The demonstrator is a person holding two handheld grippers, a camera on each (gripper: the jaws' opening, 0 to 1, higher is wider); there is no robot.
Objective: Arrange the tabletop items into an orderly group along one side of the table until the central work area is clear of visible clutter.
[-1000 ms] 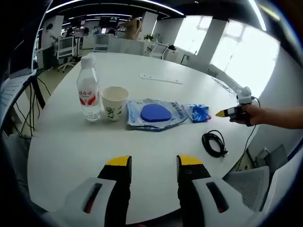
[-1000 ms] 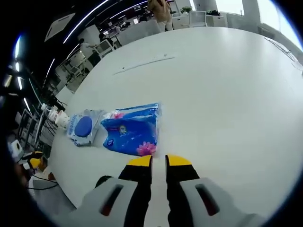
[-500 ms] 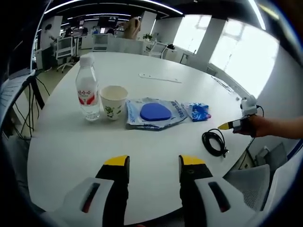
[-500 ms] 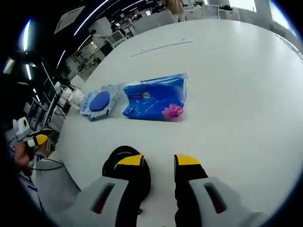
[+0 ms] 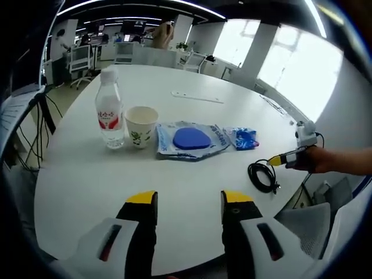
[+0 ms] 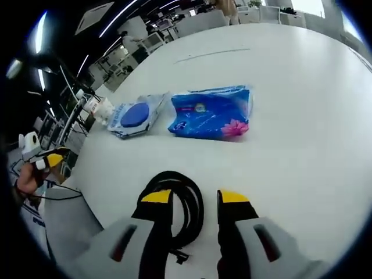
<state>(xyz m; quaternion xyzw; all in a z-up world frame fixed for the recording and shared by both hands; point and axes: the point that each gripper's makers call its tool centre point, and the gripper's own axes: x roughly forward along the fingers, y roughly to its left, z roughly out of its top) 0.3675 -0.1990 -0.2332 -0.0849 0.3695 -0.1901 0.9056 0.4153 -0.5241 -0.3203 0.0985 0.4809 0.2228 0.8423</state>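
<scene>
Black coiled cable (image 6: 180,203) is being straddled by the spread right claw (image 6: 193,197) on the smooth white counter (image 6: 290,133); the left claw (image 5: 186,199) is being held spread, gripping nothing.

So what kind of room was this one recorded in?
Most likely an open-plan office: a large round white table, rolling office chairs and desks behind it, long ceiling light strips, and big bright windows along one side.
</scene>
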